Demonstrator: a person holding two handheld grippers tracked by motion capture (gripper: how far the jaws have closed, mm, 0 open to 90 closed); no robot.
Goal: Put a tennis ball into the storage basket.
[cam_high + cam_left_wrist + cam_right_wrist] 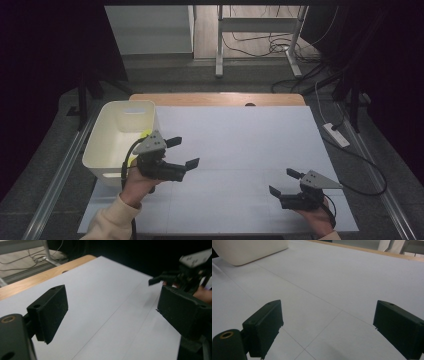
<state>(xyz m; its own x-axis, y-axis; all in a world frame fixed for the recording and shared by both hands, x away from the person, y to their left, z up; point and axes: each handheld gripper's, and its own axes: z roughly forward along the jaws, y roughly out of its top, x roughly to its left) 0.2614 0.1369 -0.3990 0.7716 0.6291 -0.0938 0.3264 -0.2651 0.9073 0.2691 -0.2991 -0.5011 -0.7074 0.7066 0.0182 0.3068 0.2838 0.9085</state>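
Left gripper (182, 152) jaws apart, empty, just beside the bin (111, 150). Right gripper (284, 183) also apart, empty, well off over the white sheet (240, 140). Bin: cream plastic, open top, at the sheet's left edge. Probably light, stiff, slick; grip the rim wall.

Left gripper (183, 152) hovers with jaws spread wide and nothing between them, sleeved forearm angling in from below; right gripper (283, 182) sits low, jaws apart and empty.
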